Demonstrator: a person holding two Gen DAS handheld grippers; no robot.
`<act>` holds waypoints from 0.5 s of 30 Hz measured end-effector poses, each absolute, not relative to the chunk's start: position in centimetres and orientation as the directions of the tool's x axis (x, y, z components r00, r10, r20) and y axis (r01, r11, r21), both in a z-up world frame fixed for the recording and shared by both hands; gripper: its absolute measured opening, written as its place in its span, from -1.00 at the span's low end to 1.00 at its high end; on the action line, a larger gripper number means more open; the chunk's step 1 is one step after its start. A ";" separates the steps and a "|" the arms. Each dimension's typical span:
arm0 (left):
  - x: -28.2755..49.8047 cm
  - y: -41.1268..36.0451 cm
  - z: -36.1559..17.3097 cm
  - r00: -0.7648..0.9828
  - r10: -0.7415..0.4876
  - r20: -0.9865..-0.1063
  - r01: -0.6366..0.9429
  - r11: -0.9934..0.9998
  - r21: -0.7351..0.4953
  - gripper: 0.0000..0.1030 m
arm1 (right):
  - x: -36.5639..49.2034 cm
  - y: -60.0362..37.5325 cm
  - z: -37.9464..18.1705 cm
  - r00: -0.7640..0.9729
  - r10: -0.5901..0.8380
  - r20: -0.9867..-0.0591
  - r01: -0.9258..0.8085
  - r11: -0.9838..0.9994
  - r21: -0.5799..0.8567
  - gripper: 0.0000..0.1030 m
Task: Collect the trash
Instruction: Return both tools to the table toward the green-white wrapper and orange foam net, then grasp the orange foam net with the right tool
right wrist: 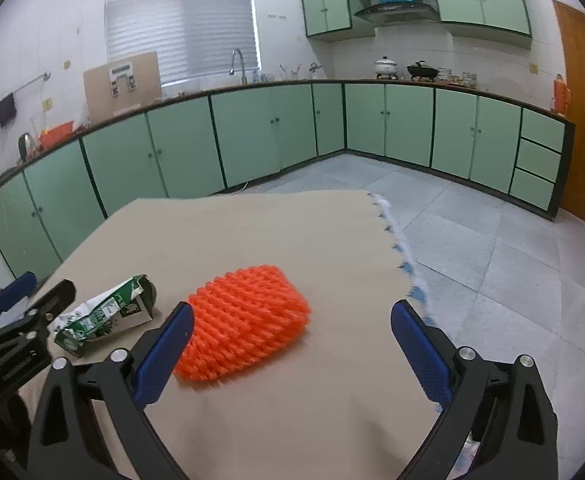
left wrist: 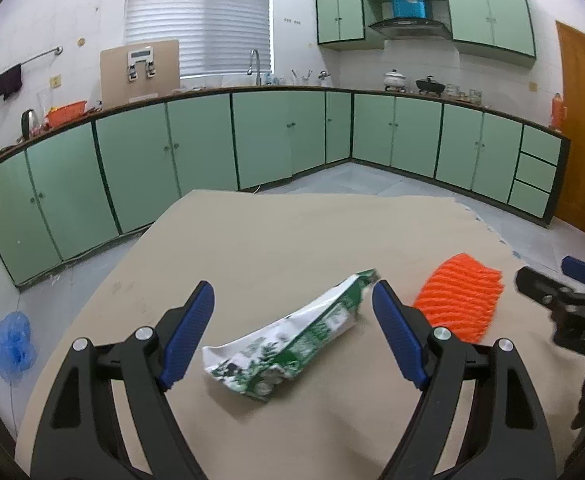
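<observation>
Left wrist view: the left gripper [left wrist: 293, 304] is spread wide, its blue-padded fingers [left wrist: 186, 336] released and holding nothing. A crushed green-and-white paper carton [left wrist: 292, 340] lies on the beige cloth-covered counter [left wrist: 284, 240], between the two fingers without touching either. An orange foam mesh fruit sleeve [left wrist: 462, 294] lies just beyond the right-hand finger, near the carton's far end. The right gripper [left wrist: 548, 280] enters at the right edge. A blue plastic bag [left wrist: 10, 344] hangs at lower left, off the counter.

Right wrist view: the right gripper [right wrist: 292, 312] is likewise released, fingers [right wrist: 420, 352] wide apart and empty. The sleeve [right wrist: 248, 322] lies flat on the counter [right wrist: 292, 232] between them, nearer the left-hand finger; contact with it cannot be judged. The carton [right wrist: 104, 312] lies left of the sleeve, beside the left gripper [right wrist: 40, 290].
</observation>
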State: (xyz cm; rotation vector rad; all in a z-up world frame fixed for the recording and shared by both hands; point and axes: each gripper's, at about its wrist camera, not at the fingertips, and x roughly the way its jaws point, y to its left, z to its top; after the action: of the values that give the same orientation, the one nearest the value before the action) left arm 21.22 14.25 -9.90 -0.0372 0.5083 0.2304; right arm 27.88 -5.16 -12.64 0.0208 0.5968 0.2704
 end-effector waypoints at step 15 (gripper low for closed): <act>22.9 16.8 -12.3 0.792 0.151 -0.591 -0.214 0.976 -0.039 0.53 | 31.0 -2.6 -16.0 0.668 0.301 -0.681 -0.291 0.947 0.133 0.11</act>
State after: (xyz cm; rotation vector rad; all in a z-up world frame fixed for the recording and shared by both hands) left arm 22.89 16.76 -12.31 -0.1054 0.6265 0.1965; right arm 30.99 -2.59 -16.00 0.0130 0.7705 0.3338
